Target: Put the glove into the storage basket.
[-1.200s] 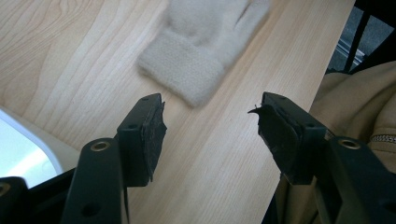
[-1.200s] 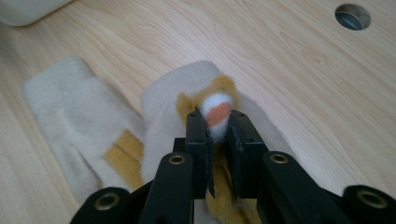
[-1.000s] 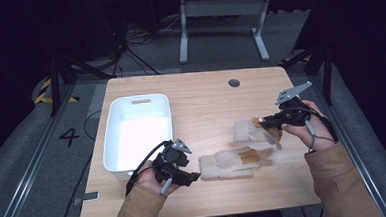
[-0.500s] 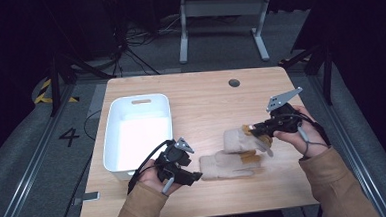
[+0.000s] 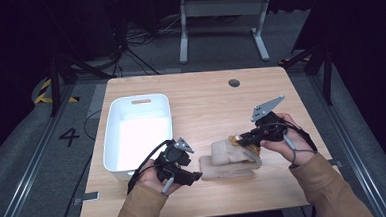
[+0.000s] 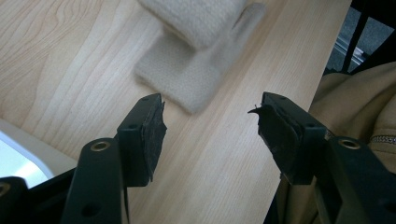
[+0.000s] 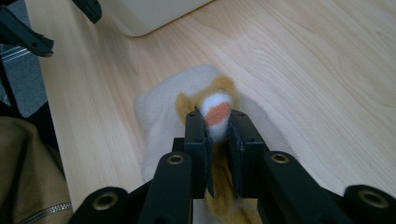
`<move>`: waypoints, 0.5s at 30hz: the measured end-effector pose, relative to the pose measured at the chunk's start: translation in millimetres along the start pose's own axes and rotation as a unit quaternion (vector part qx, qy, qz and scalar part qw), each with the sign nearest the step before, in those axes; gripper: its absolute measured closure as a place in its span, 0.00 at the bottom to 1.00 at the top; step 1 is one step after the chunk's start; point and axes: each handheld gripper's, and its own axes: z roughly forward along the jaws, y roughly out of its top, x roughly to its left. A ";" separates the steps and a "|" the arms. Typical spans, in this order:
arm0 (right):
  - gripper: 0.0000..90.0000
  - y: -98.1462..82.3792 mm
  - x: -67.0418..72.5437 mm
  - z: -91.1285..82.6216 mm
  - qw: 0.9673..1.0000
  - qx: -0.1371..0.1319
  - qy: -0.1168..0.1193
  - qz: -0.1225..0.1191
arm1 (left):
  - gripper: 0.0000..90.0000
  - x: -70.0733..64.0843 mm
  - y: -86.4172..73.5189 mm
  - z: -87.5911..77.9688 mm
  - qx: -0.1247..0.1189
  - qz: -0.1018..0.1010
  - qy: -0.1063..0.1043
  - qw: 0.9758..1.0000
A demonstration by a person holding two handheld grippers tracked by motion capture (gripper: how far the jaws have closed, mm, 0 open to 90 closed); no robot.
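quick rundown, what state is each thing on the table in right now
upper sock: cream with an orange and white end, lying on the other sock, that end pinched in the right claw
lower sock: beige, flat on the table, not gripped
white bin: upright, looks empty
left claw: open, nothing between the jaws, just short of the lower sock
right claw: shut on the upper sock's end
table: bare wood away from the things

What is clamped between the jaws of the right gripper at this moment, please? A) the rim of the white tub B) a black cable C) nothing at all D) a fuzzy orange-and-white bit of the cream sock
D: in the right gripper view, the right gripper has both jaws pressed on the orange-and-white tuft of the cream sock.
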 end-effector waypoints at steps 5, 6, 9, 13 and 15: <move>0.88 2.4 6.8 10.8 1.000 0.007 0.008 -0.004 | 0.46 0.8 0.0 0.0 -0.001 -0.001 0.000 1.000; 0.88 2.6 7.6 13.1 1.000 0.007 0.010 -0.007 | 0.46 0.9 0.0 -0.1 -0.001 0.000 0.001 1.000; 0.88 3.6 12.2 18.7 1.000 0.007 0.018 -0.003 | 0.46 0.8 0.4 0.2 0.000 0.000 0.001 1.000; 0.88 4.8 17.0 27.0 1.000 0.007 0.027 -0.012 | 0.46 0.4 1.1 1.3 0.001 0.003 0.000 1.000; 0.88 4.3 17.7 31.1 0.999 0.010 0.031 -0.013 | 0.46 0.2 1.3 1.5 0.001 0.002 -0.001 1.000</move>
